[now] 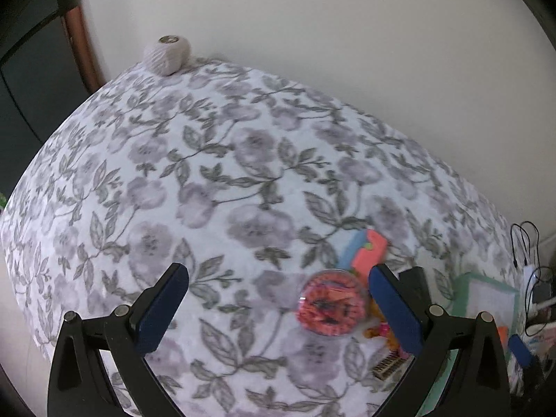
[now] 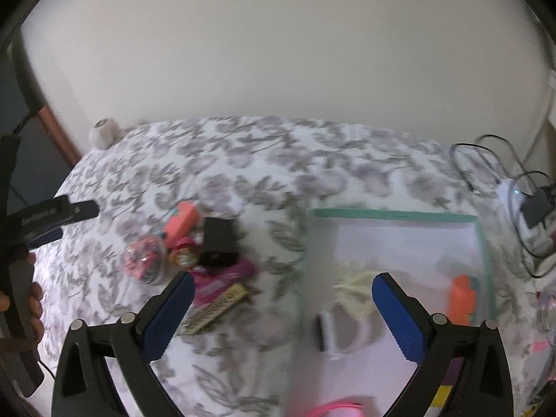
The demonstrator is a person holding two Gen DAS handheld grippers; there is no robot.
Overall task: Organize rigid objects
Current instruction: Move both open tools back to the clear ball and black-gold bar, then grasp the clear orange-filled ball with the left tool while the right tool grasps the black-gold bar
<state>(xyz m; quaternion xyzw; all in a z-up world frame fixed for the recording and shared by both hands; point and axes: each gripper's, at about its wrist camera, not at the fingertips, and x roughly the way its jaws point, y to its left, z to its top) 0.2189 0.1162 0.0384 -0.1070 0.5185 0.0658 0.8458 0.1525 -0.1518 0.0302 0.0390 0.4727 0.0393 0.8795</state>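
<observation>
A pile of small things lies on the floral cloth [image 2: 243, 160]: a clear ball with red bits inside [image 1: 330, 307] [image 2: 146, 255], a coral and blue piece [image 1: 368, 248] [image 2: 182, 222], a black block [image 2: 219, 239], a pink packet [image 2: 226, 278] and a gold patterned bar [image 1: 389, 366] [image 2: 215, 307]. My left gripper [image 1: 279, 312] is open wide over the cloth, with the ball just inside its right finger [image 1: 396, 312] and untouched. My right gripper [image 2: 285, 316] is open and holds nothing, above the left rim of the green-edged box [image 2: 396, 214].
The box holds an orange piece [image 2: 462, 299], a white band with a black face [image 2: 333, 333] and a cream item [image 2: 354, 288]. A yarn ball [image 1: 168, 54] sits at the far corner by the wall. Chargers and cables [image 2: 531, 208] lie on the right. A hand [image 2: 34, 299] holds the left gripper [image 2: 59, 215].
</observation>
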